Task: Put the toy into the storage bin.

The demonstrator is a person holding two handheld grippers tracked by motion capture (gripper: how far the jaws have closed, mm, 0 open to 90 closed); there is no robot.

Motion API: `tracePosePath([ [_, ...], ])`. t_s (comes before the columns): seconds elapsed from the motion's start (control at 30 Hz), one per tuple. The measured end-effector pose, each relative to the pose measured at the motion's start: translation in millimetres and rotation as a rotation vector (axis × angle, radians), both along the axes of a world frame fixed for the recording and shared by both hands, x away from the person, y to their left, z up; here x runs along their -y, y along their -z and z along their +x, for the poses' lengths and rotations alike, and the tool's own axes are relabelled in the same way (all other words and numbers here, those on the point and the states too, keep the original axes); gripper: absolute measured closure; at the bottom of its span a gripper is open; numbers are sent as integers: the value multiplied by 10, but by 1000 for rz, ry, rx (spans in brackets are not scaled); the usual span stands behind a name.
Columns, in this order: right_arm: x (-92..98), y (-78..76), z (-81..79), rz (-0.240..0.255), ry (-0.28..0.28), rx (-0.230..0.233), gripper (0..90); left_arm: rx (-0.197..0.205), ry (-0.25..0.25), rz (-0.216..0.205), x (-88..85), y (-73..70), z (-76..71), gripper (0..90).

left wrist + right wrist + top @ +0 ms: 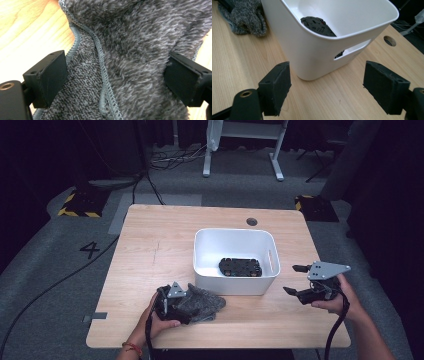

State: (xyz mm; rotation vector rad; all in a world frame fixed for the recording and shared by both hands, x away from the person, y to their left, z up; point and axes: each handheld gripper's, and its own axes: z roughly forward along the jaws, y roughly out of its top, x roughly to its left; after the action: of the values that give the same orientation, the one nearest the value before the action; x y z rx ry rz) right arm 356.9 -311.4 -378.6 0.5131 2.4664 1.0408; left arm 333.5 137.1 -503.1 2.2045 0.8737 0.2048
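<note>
Right now, high view: left gripper [186, 309] sits on the near edge of a grey fleece cloth [202, 302], which lies on the table [150, 250] touching the front wall of the white tub [235, 285]. Right gripper [296, 281] hovers just right of the tub, jaws apart, nothing btwn them. A black flat part [240, 267] lies inside the tub.

Left gripper view: cloth [130, 50] bunched btwn the pads, hem running up the middle; jaws wide, left pad not pressing, right pad against the pile, so prob. lined up for a pinch, not clamped yet.

Right gripper view: pads [275, 87] spread, facing the tub [312, 57] corner w/ its handle slot; likely there to steady it.
</note>
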Motion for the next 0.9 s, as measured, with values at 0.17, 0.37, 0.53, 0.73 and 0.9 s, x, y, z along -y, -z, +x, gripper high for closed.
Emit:
tracePosePath([
  [0.17, 58, 130, -5, -22, 26, -6, 226, 0, 0, 0, -1, 0, 0, 93],
  [0.37, 113, 315, 9, -65, 51, -22, 227, 0, 1, 0, -1, 0, 1, 93],
  [0.53, 178, 461, 16, -79, 71, -40, 227, -1, 1, -1, -2, 0, 1, 92],
  [0.73, 253, 608, 13, -95, 90, -62, 227, 0, 1, 0, -1, 0, 1, 93],
  [0.9, 309, 715, 2, -98, 105, -81, 228, -1, 1, -1, -1, 0, 1, 93],
])
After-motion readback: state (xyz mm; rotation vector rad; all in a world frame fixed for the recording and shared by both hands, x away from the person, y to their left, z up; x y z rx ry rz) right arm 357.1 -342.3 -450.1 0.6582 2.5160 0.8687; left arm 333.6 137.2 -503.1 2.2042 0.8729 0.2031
